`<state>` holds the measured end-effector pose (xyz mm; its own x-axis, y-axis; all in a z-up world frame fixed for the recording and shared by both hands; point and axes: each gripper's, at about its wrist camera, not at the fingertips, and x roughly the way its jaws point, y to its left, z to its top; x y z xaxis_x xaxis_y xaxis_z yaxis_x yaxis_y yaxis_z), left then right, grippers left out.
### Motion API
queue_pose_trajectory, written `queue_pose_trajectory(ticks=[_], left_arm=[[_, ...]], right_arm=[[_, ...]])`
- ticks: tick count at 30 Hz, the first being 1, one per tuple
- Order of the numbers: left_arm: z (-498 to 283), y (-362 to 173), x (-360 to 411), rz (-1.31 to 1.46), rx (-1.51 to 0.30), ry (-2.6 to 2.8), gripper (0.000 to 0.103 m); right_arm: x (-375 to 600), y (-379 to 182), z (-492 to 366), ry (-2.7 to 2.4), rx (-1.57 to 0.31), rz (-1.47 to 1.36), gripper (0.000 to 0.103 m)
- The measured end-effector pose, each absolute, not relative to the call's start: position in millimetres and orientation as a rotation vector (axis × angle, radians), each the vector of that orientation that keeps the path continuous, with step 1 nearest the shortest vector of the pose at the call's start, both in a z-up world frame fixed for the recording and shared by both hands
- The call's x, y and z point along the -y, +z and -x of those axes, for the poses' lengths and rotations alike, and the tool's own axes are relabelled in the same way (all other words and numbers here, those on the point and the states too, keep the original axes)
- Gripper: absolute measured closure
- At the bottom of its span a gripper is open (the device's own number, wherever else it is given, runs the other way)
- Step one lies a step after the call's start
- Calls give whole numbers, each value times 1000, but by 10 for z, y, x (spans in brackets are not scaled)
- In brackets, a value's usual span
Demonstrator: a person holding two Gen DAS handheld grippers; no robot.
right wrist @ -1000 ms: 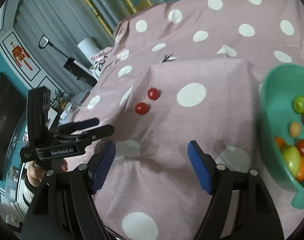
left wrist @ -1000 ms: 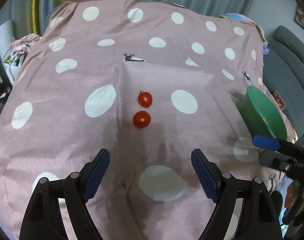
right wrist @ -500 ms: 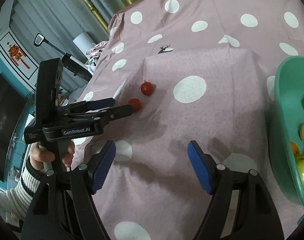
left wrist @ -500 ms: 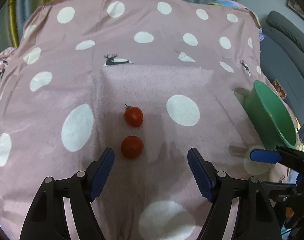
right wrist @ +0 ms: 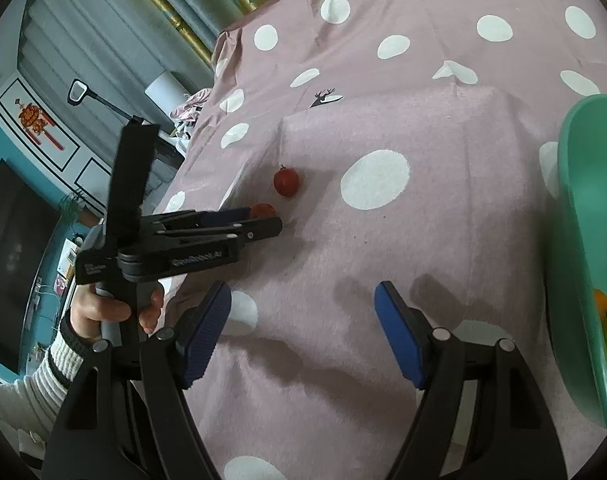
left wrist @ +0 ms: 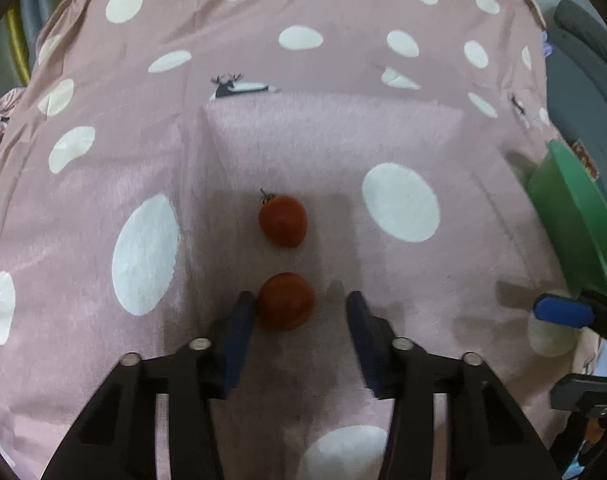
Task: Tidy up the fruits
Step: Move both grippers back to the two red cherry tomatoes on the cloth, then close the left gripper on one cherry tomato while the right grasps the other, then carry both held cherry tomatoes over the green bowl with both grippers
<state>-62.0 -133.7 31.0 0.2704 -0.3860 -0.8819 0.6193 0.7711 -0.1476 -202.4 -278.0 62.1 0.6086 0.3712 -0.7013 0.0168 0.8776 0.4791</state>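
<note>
Left wrist view: green bowl (left wrist: pixel 571 220) at right edge, contents hidden. Pink polka-dot cloth (left wrist: pixel 303 128) covers surface. Left gripper (left wrist: pixel 299 312) points steeply down, jaws just been closing; near cherry tomato (left wrist: pixel 285 301) between pads, left pad touching, right pad apart. Stemmed cherry tomato (left wrist: pixel 282 220) just beyond.

Right wrist view: bowl (right wrist: pixel 575 248) holds green and orange fruit. Curtains, dark screen at left. Right gripper (right wrist: pixel 303 332) jaws apart, empty, above cloth.

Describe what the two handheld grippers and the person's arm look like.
Both grippers are black plastic with two angled fingers, silver rivets at the joints and ribbed blue pads. The left gripper has a pistol-style handle, a flat black block rising above it and pale lettering on its side, too blurred to read. The hand holding it wears a knit sleeve, light with dark stripes at the cuff.
</note>
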Motion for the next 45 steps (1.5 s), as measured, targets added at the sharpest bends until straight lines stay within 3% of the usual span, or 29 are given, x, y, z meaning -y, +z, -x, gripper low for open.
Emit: queue_pose_trajectory(ticks=[8, 22, 29, 39, 43, 45], left_arm=[[549, 263, 1337, -253, -1115, -649, 72], [321, 595, 936, -15, -1058, -699, 72], [238, 620, 783, 11, -1040, -678, 72], [206, 616, 693, 18, -1038, -678, 72], [220, 619, 658, 23, -1037, -680, 72], [229, 618, 649, 24, -1039, -679, 72]], right_arm=[[2778, 583, 1909, 220, -917, -468, 28], [2618, 483, 1216, 234, -983, -390, 29], [2399, 372, 645, 250, -1054, -273, 47], [2169, 299, 302, 280, -1082, -135, 59], [2057, 290, 236, 271, -1075, -19, 75], [2072, 292, 232, 268, -1074, -10, 74]])
